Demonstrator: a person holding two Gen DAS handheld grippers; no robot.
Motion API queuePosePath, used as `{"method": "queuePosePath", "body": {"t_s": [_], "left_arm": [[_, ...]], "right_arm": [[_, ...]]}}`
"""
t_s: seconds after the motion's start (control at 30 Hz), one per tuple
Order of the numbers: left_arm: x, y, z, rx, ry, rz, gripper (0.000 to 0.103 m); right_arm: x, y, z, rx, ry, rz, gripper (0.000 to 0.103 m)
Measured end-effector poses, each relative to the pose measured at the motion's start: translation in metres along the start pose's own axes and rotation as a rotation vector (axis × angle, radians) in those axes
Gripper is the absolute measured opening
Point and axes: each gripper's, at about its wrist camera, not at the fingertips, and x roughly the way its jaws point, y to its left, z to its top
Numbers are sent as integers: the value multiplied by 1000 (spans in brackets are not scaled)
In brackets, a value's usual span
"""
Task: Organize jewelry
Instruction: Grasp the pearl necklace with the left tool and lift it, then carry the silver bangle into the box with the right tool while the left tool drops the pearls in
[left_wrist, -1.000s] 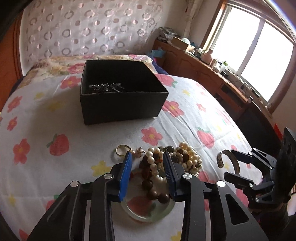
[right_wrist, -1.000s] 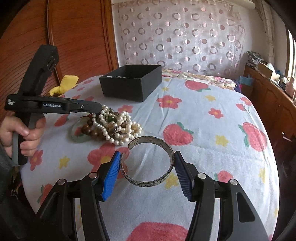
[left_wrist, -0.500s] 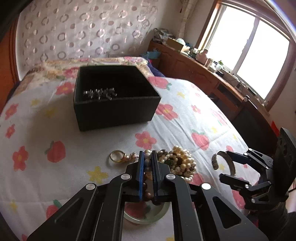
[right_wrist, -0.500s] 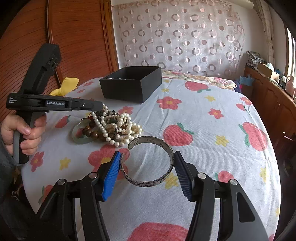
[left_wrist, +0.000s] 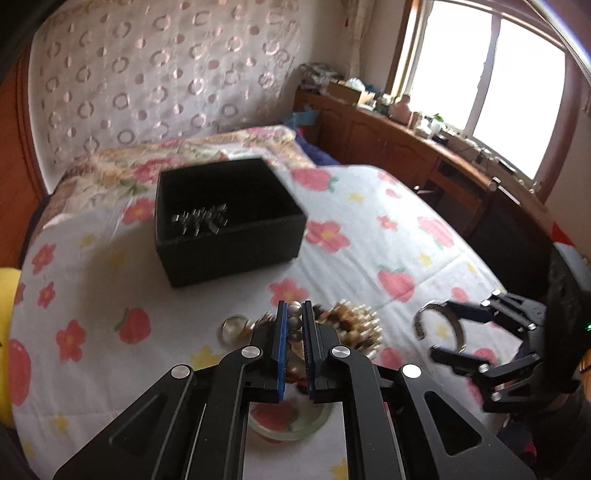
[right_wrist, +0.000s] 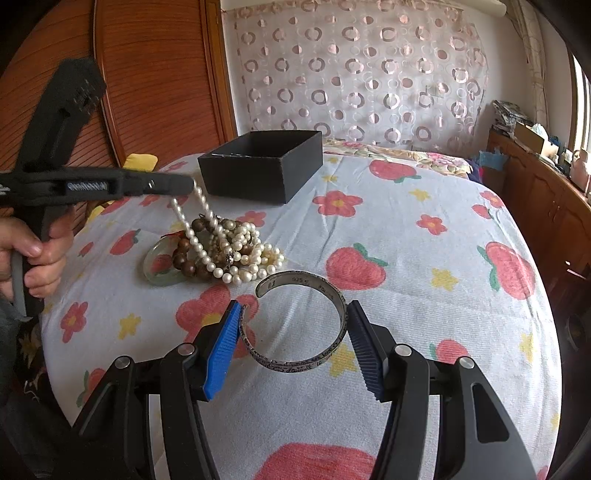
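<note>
My left gripper (left_wrist: 293, 314) is shut on a white pearl necklace (right_wrist: 207, 225) and lifts one end of it off the bed; it also shows in the right wrist view (right_wrist: 190, 184). The rest of the pearls stay in a heap (right_wrist: 243, 251) with brown wooden beads (right_wrist: 188, 254) and a green jade bangle (right_wrist: 159, 266). My right gripper (right_wrist: 293, 325) is closed around a silver cuff bracelet (right_wrist: 295, 358), its pads touching both sides. An open black box (left_wrist: 225, 218) with a dark metal piece inside stands further back.
A gold ring (left_wrist: 232, 328) lies left of the heap. The bed has a flowered sheet (right_wrist: 406, 258). A wooden headboard (right_wrist: 155, 74) is at the left, a wooden cabinet (left_wrist: 406, 147) with clutter along the right under a window. A yellow cloth (right_wrist: 140, 162) lies by the bed edge.
My left gripper shut on the pearl necklace and rose, pulling a strand up out of the heap. My right gripper stayed in place around the cuff.
</note>
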Motion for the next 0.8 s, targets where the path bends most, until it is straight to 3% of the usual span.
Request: {"method": "queuePosePath", "body": {"t_s": [0.2, 0.3, 0.8], "left_arm": [[-4, 9, -3, -25, -18, -2, 7], [-20, 1, 3, -3, -64, 1, 7], [-93, -43, 60, 101, -236, -7, 7]], "right_arm": [[0, -1, 0, -1, 1, 0, 61], [0, -1, 0, -2, 0, -1, 61], [-5, 7, 10, -16, -22, 16, 61]]}}
